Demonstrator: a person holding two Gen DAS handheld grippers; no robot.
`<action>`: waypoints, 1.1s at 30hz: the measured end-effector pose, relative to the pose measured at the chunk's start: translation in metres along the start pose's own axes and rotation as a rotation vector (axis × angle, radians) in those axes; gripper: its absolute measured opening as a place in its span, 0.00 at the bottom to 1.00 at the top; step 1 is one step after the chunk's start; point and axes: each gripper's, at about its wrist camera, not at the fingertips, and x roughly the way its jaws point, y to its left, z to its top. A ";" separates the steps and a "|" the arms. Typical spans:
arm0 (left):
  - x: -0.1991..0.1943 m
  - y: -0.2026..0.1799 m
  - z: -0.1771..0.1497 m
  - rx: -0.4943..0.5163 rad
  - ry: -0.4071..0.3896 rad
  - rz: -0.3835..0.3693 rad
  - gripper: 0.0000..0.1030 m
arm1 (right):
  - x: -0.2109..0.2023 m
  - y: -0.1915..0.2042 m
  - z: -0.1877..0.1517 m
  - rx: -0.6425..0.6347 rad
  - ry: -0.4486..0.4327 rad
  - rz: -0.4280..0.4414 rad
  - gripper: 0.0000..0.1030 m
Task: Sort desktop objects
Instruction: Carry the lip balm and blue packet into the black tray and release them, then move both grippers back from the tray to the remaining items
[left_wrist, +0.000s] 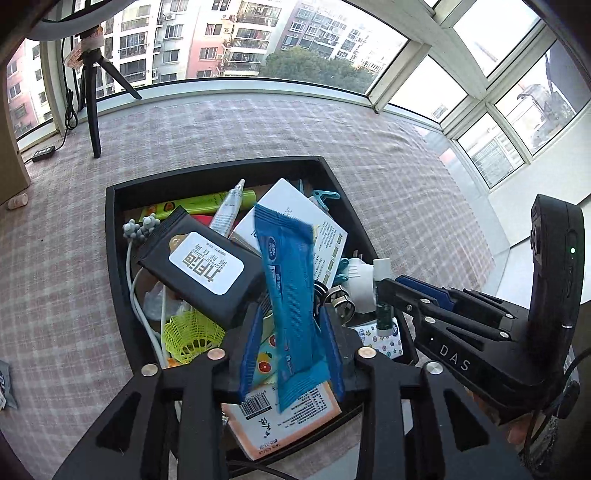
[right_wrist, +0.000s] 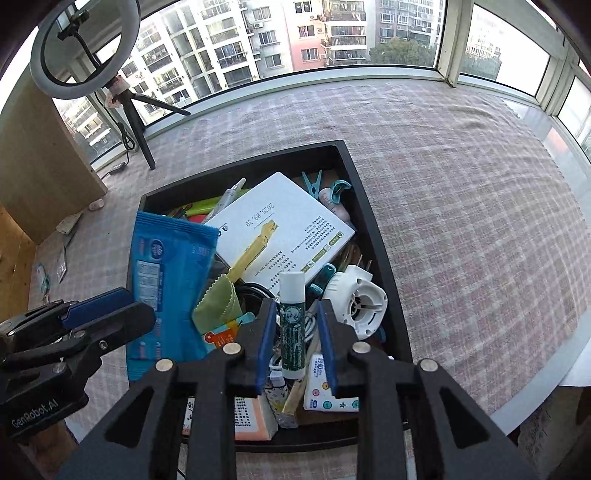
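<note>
one black tray (right_wrist: 384, 258), two clothes pegs (right_wrist: 312, 182)

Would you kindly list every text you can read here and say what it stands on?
"DAS": right gripper body.
"GenRobot.AI": left gripper body.
"2025.09.30": white box.
Print on the blue packet, black pack and glue stick is too small to read.

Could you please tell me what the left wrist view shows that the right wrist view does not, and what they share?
Only the left wrist view shows the black wipes pack and yellow shuttlecock. Only the right wrist view shows the ring light and the white fan's face. Both show the black tray, blue packet, white box and glue stick.
</note>
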 end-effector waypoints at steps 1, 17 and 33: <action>-0.001 -0.002 -0.001 0.005 -0.012 0.014 0.50 | -0.002 -0.001 0.001 0.006 -0.010 0.006 0.35; -0.018 0.041 -0.009 -0.070 -0.037 0.096 0.48 | 0.003 0.036 0.004 -0.043 -0.009 0.071 0.35; -0.080 0.185 -0.042 -0.275 -0.093 0.209 0.48 | 0.026 0.177 0.006 -0.220 0.030 0.146 0.35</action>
